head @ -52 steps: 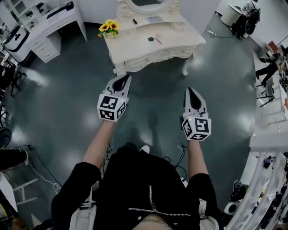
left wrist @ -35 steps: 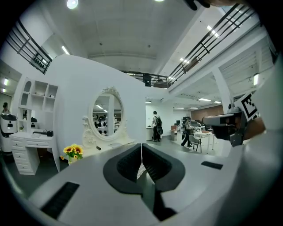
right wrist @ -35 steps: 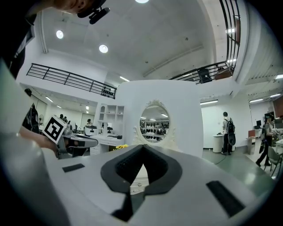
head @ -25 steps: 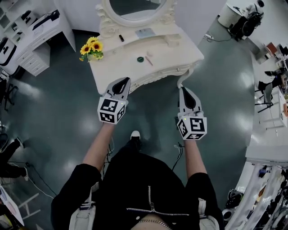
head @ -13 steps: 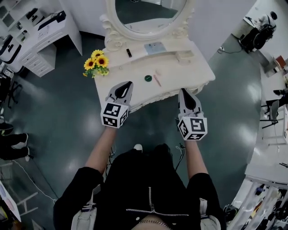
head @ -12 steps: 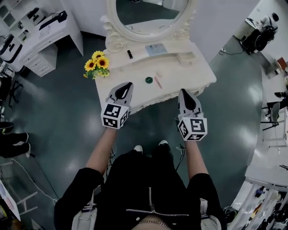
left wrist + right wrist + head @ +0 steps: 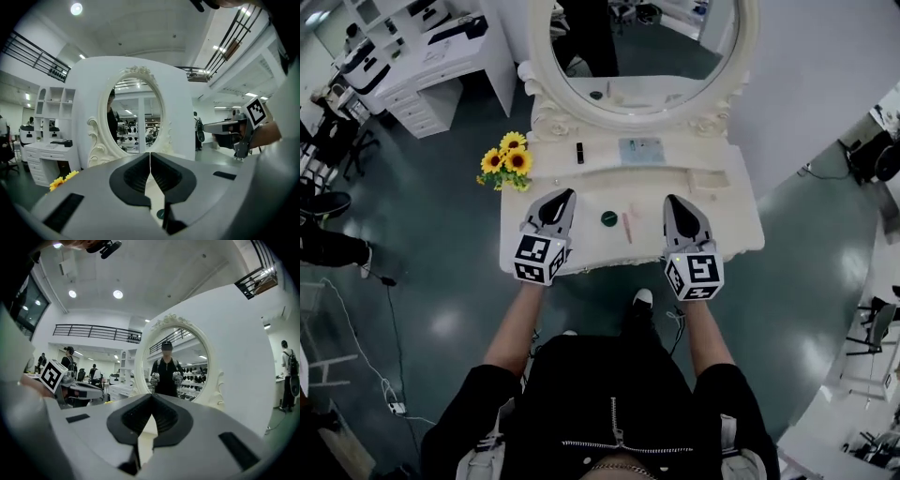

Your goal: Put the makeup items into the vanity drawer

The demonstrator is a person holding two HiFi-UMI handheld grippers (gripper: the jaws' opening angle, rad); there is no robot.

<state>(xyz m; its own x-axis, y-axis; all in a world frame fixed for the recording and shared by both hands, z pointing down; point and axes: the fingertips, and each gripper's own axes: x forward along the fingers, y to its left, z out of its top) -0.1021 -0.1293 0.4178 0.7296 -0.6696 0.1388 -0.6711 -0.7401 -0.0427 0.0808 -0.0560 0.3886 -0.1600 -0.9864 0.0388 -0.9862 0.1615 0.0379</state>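
Note:
A cream vanity table [image 7: 712,217] with an oval mirror [image 7: 644,47] stands right in front of me. On its top lie a small round dark green compact [image 7: 608,218], a thin pink stick [image 7: 627,227], a small black tube [image 7: 579,153] and a pale blue flat palette [image 7: 640,150]. My left gripper [image 7: 562,198] hovers over the table's front left, shut and holding nothing. My right gripper [image 7: 675,202] hovers over the front right, also shut and holding nothing. The green compact [image 7: 161,214] peeks out below the left jaws in the left gripper view. No drawer front shows from above.
Yellow sunflowers [image 7: 508,161] stand at the table's left end. White desks [image 7: 441,58] with drawers fill the upper left. People's legs [image 7: 328,246] show at the far left. Cables [image 7: 356,349] trail over the dark green floor.
I have walked up to the vanity: it has moved from the top of the view to right under both grippers. Both grippers stay shut.

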